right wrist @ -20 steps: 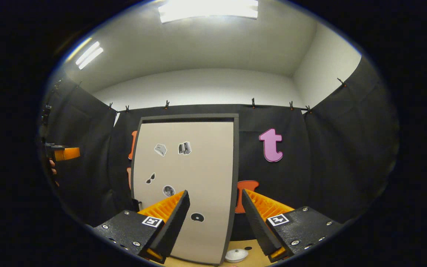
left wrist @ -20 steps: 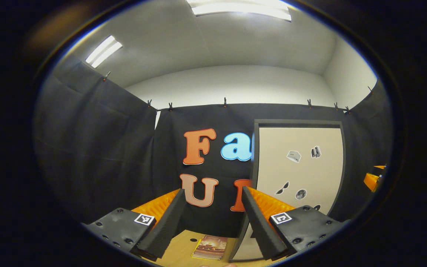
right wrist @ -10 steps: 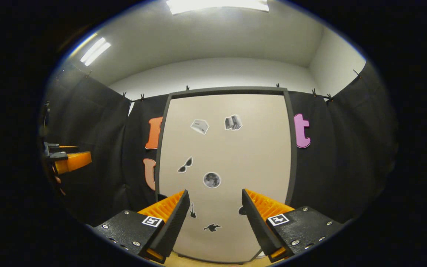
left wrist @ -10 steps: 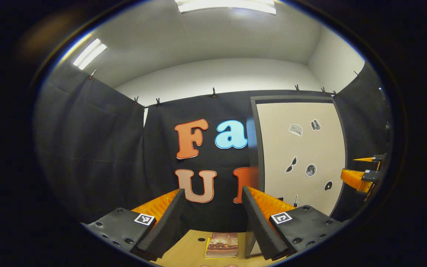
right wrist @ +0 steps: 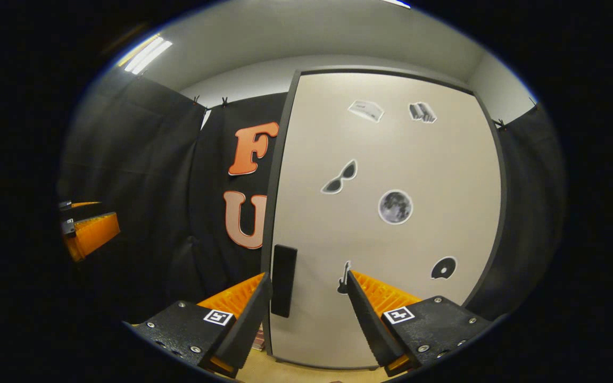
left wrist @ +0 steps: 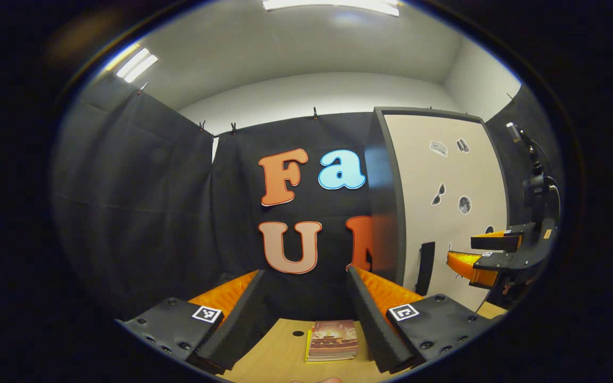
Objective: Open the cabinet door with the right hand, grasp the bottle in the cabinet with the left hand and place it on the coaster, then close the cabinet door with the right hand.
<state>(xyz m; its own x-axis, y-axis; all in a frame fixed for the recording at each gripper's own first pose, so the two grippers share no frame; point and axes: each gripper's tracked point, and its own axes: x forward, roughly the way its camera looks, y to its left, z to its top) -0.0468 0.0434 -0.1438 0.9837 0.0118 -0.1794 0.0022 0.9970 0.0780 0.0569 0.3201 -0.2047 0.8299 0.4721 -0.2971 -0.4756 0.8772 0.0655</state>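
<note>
A small stack of books (left wrist: 332,341) lies flat on the wooden worktop (left wrist: 280,359), just in front of the black cloth wall (left wrist: 136,213). A small dark hole (left wrist: 297,333) sits in the worktop just left of the books. Clips (left wrist: 315,112) hold the cloth's top edge along a rail. Long ceiling lights (left wrist: 134,61) glow above the white back wall (left wrist: 306,93).
</note>
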